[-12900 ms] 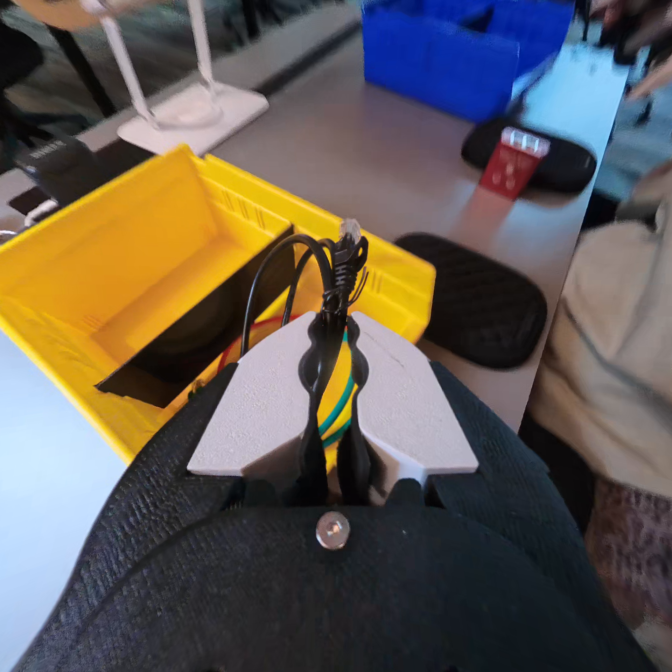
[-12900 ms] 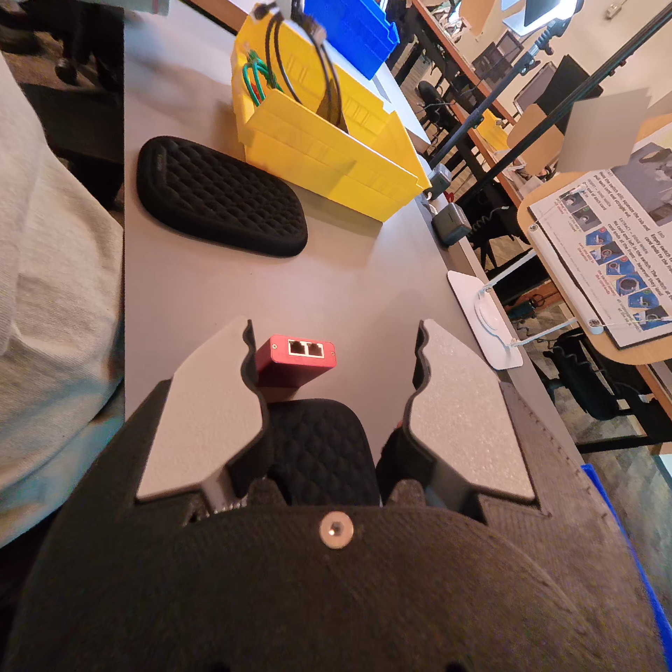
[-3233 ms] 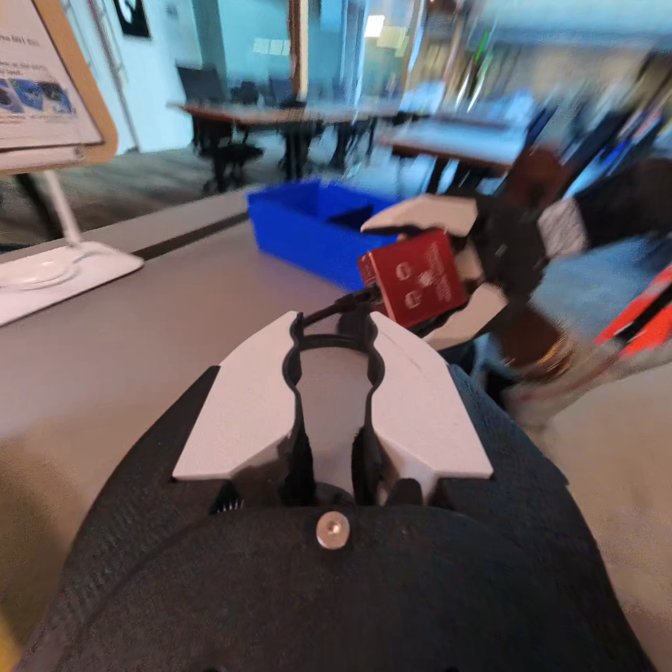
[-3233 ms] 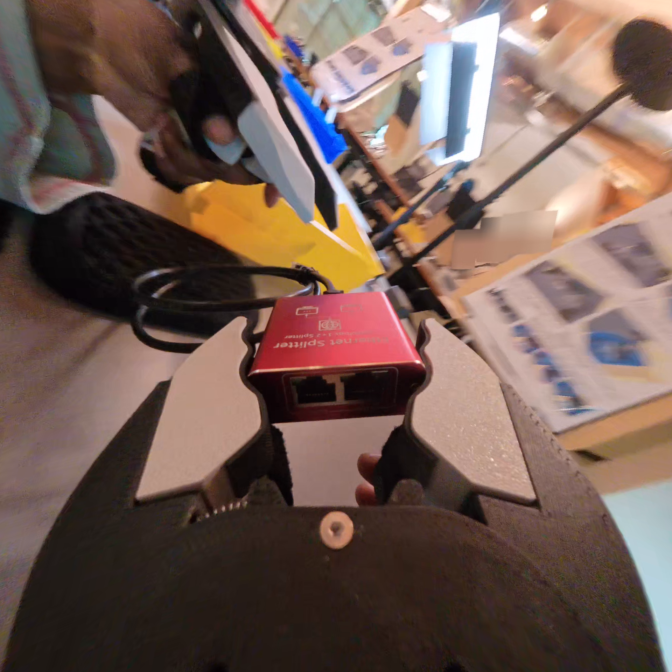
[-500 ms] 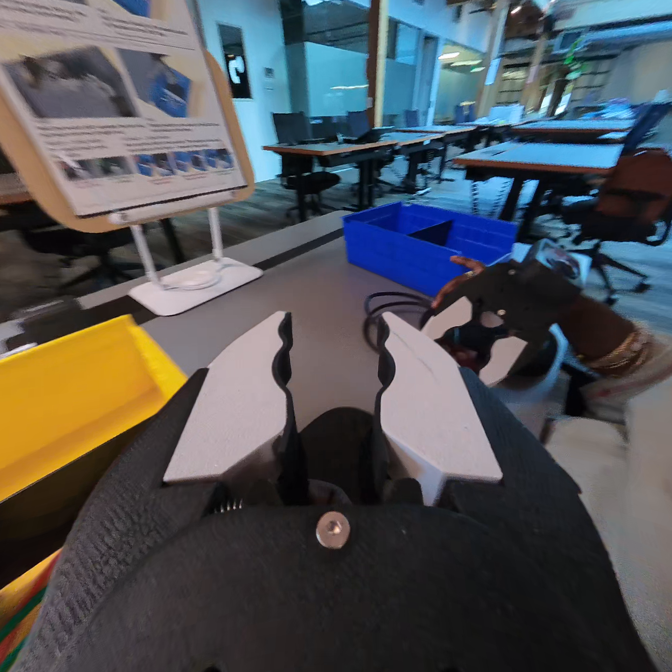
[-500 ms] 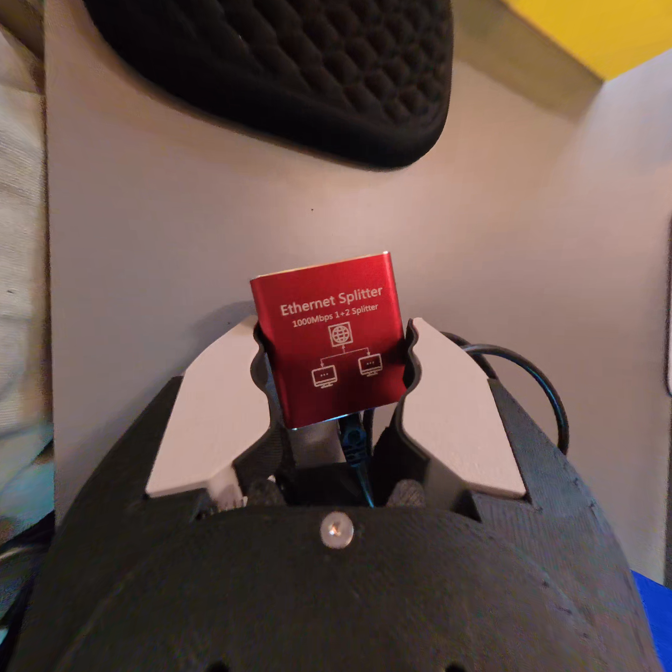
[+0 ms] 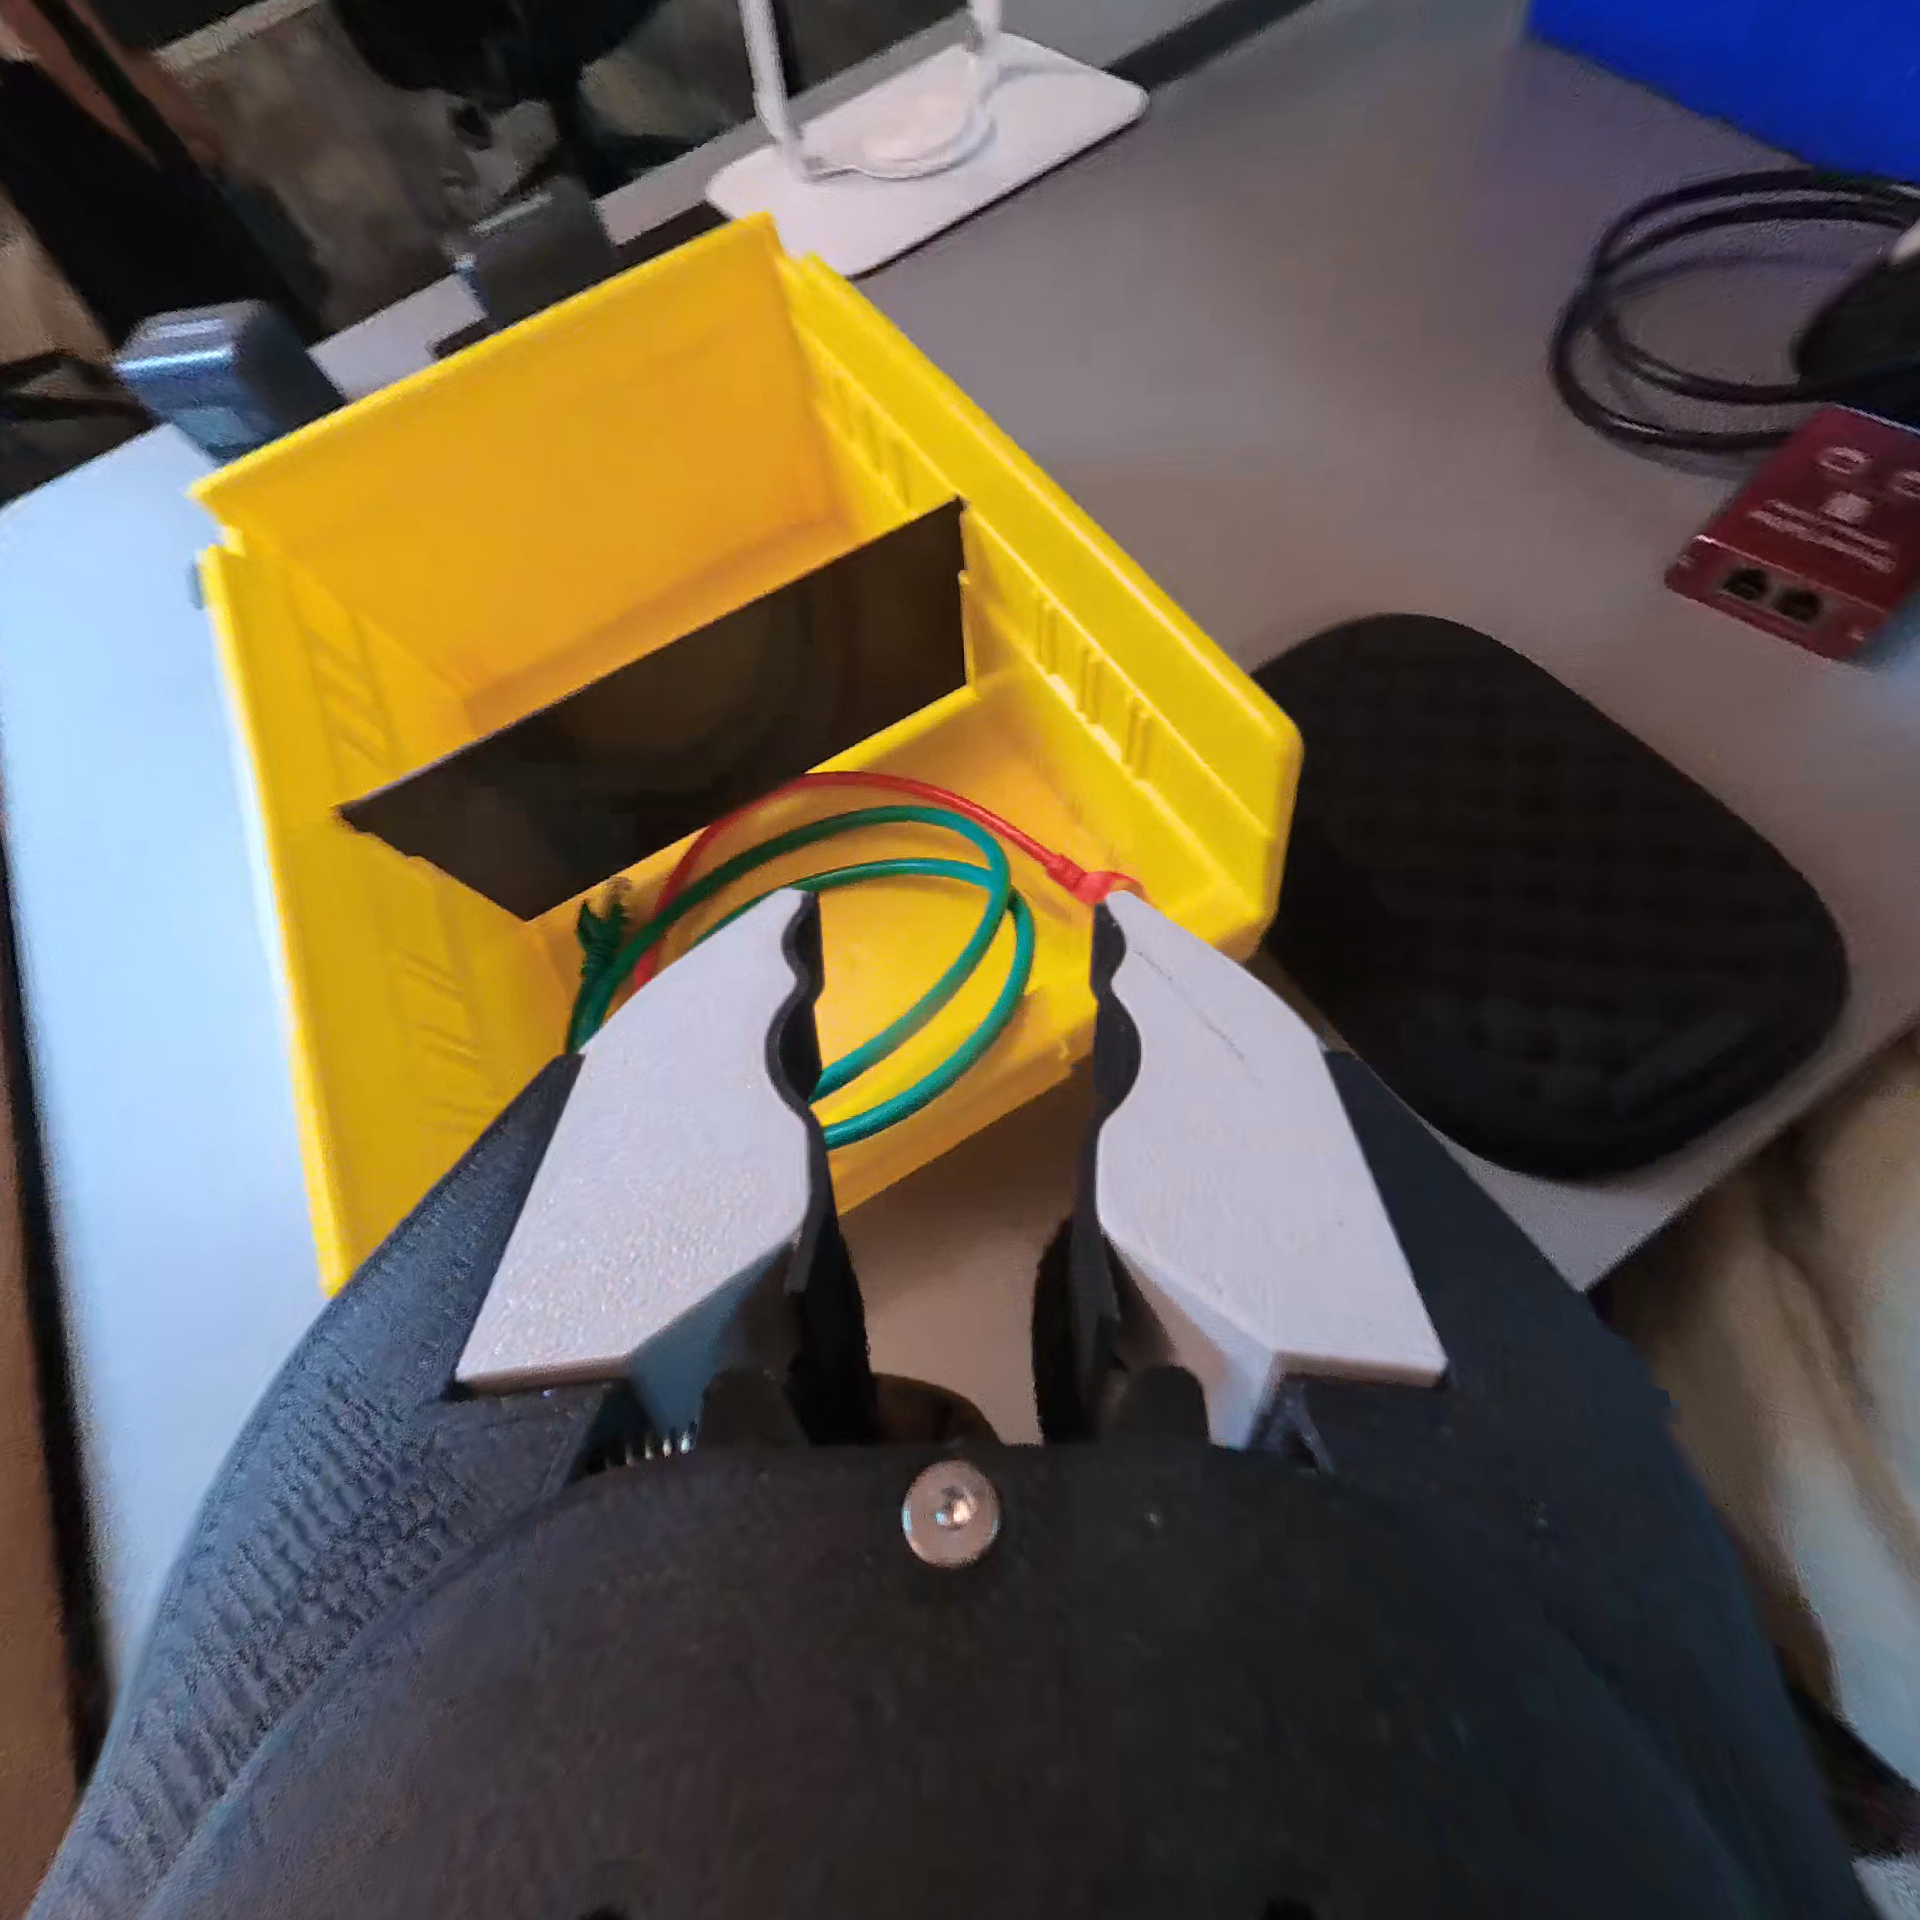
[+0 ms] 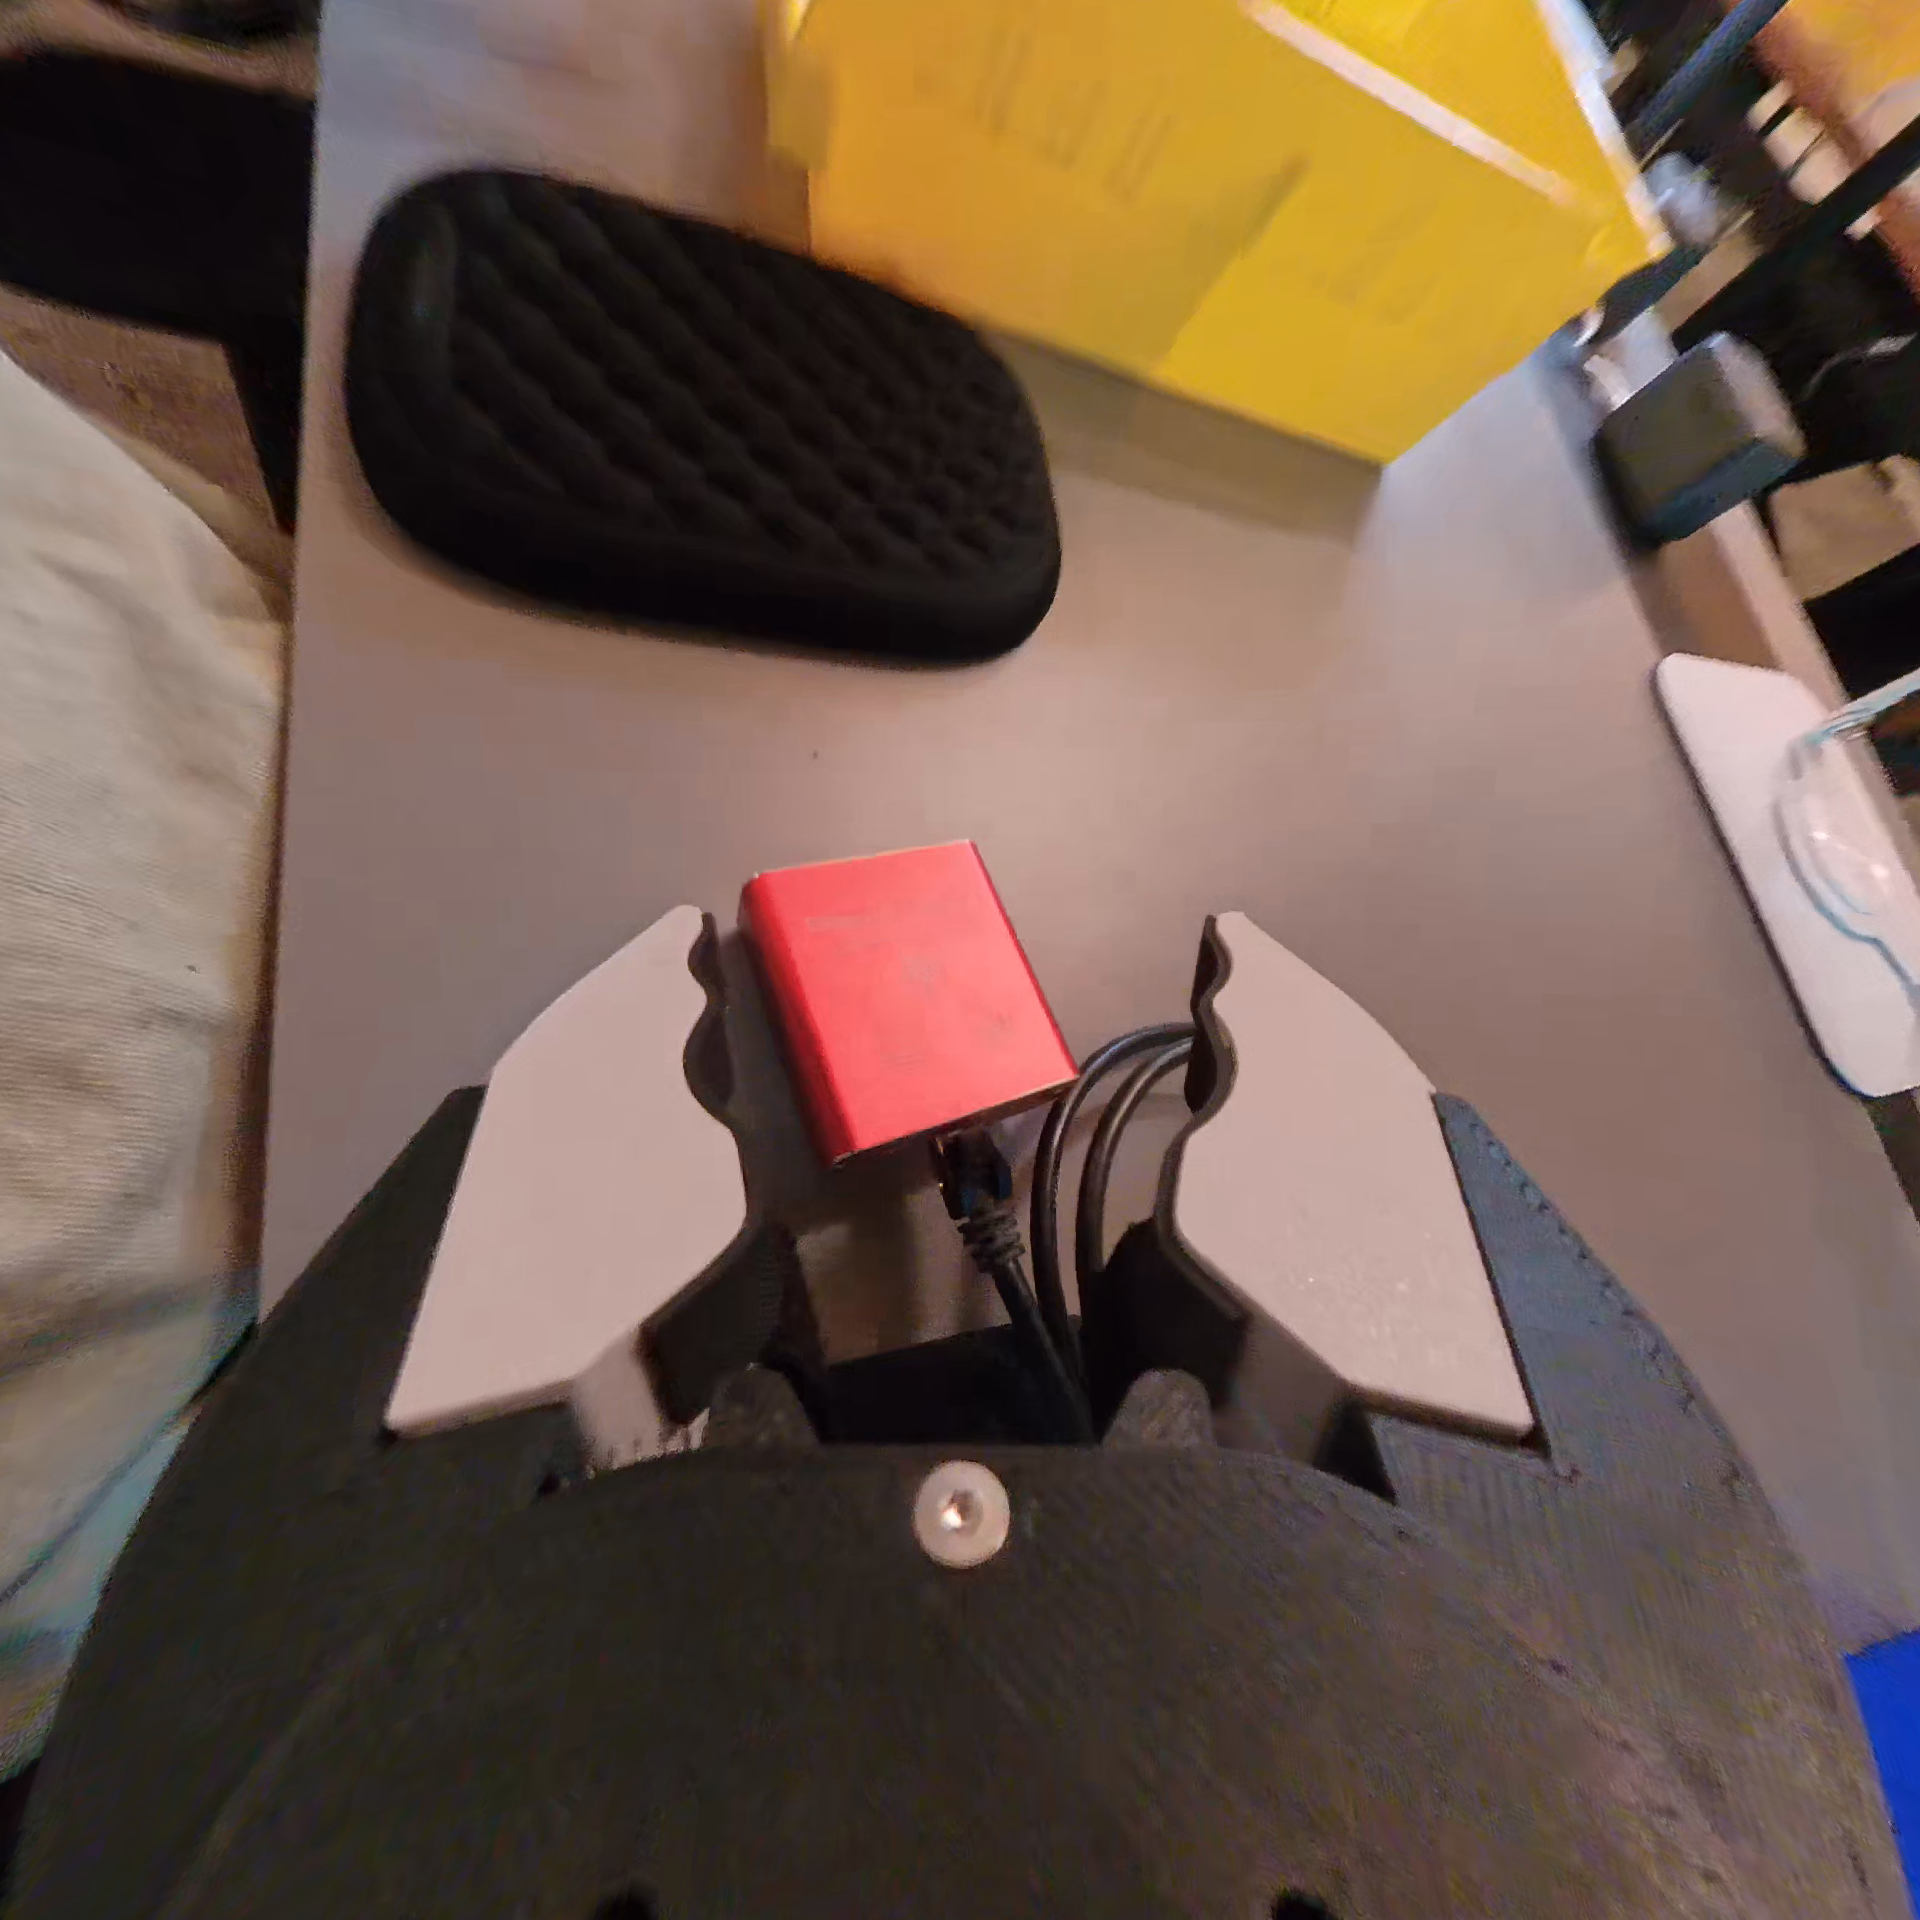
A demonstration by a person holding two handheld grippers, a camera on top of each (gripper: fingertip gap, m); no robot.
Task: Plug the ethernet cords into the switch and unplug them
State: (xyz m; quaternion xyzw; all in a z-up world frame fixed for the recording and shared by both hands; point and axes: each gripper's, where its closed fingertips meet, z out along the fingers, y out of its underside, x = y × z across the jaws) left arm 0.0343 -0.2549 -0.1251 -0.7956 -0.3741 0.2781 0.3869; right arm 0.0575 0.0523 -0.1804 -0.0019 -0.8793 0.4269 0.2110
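- One red switch point(image 8: 906, 997) lies on the table point(image 8: 1299, 790), between the spread fingers of the right gripper point(image 8: 956, 935), untouched; one black cord point(image 8: 1003, 1236) is plugged into its near end
- Two cords, green point(image 7: 914, 997) and red point(image 7: 935, 795), coil in the near compartment of one yellow bin point(image 7: 499, 499)
- Left gripper point(image 7: 954, 914) hovers over them, wide open, empty
- One black pad point(image 8: 686, 416) lies right of the bin

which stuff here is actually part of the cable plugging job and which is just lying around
Part of the job:
- red switch on the table, black cord plugged into it
- green cord and red cord in the yellow bin
- left gripper and right gripper, both open

Just lying about:
- black padded case
- white stand base
- blue bin
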